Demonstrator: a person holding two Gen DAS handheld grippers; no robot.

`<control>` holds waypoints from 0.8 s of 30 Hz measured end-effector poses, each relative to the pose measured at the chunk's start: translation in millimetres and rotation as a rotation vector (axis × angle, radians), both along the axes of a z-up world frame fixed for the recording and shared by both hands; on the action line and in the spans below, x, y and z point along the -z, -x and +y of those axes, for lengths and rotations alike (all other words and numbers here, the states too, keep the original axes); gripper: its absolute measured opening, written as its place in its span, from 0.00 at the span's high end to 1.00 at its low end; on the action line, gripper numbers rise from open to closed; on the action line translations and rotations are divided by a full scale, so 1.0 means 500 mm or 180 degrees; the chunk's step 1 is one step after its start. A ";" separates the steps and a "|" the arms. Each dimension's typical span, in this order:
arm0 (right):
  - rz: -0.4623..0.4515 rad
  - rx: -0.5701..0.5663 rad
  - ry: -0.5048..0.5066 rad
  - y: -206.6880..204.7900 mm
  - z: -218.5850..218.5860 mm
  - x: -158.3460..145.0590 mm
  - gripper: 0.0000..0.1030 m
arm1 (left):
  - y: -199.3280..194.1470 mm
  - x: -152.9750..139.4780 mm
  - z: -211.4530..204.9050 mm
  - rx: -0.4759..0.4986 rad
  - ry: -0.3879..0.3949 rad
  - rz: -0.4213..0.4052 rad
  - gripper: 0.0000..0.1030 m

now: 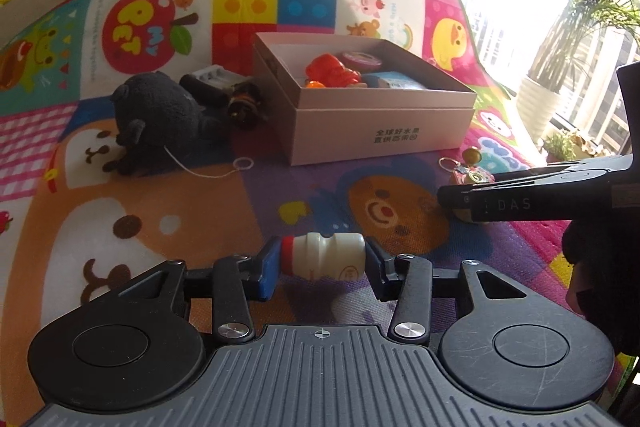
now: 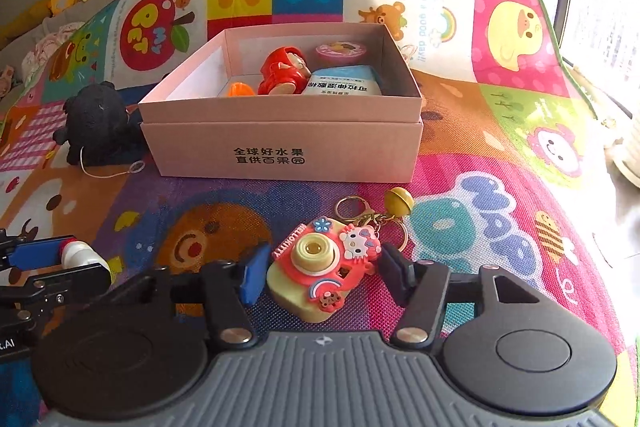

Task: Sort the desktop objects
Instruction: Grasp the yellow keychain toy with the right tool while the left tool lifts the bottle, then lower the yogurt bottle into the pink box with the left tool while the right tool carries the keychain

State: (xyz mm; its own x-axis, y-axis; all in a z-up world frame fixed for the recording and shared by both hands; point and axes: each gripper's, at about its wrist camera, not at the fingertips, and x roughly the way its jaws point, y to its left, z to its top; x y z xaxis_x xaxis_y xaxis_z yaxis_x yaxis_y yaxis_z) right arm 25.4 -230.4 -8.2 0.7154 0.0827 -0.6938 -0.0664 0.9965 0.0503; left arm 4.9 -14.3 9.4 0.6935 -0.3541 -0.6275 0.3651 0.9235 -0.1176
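Left tongs [image 1: 323, 263]: clamped end to end on a small white plastic drink bottle with a red cap [image 1: 322, 257], lying sideways between the pads, held above the colourful cartoon-print foam play mat [image 1: 160, 211].

Right tongs [image 2: 322, 269]: apart, astride a yellow-and-pink toy camera keychain with a cat figure [image 2: 320, 267] that rests on the mat; a pad stands near each side, neither pressing it.

Pink cardboard box with black printed characters [image 2: 280, 143]: open-topped, far of both tongs (mid-mat). Contents: red toy figure [image 2: 282, 71], round pink-lidded tin [image 2: 340, 51], pale blue wipes packet [image 2: 344, 81], small orange piece [image 2: 238, 89].

Dark grey plush animal with a white string loop [image 1: 160, 115]: left of the box, on the mat.
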 end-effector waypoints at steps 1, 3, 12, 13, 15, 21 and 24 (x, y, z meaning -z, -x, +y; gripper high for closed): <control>-0.0040 -0.0033 0.0020 0.007 -0.003 -0.011 0.43 | 0.003 -0.006 0.002 0.0010 0.0013 -0.0033 0.53; -0.0177 -0.0094 0.0062 0.024 -0.011 -0.049 0.43 | 0.009 -0.020 0.001 0.0037 0.0016 -0.0122 0.53; -0.1306 -0.0356 -0.0360 0.080 -0.069 -0.349 0.43 | -0.010 -0.180 -0.028 0.0172 0.0105 -0.0911 0.53; -0.1370 -0.0366 -0.0380 0.080 -0.072 -0.364 0.43 | -0.019 -0.195 -0.036 0.0173 0.0104 -0.0986 0.53; -0.1471 -0.0343 -0.0350 0.078 -0.072 -0.380 0.43 | -0.040 -0.206 -0.050 0.0172 0.0072 -0.1042 0.53; -0.1378 -0.0279 -0.0326 0.047 -0.077 -0.359 0.43 | -0.126 -0.169 -0.092 0.0196 -0.0101 -0.0869 0.53; -0.1254 -0.0209 -0.0296 0.025 -0.081 -0.336 0.43 | -0.175 -0.130 -0.114 0.0196 -0.0190 -0.0749 0.53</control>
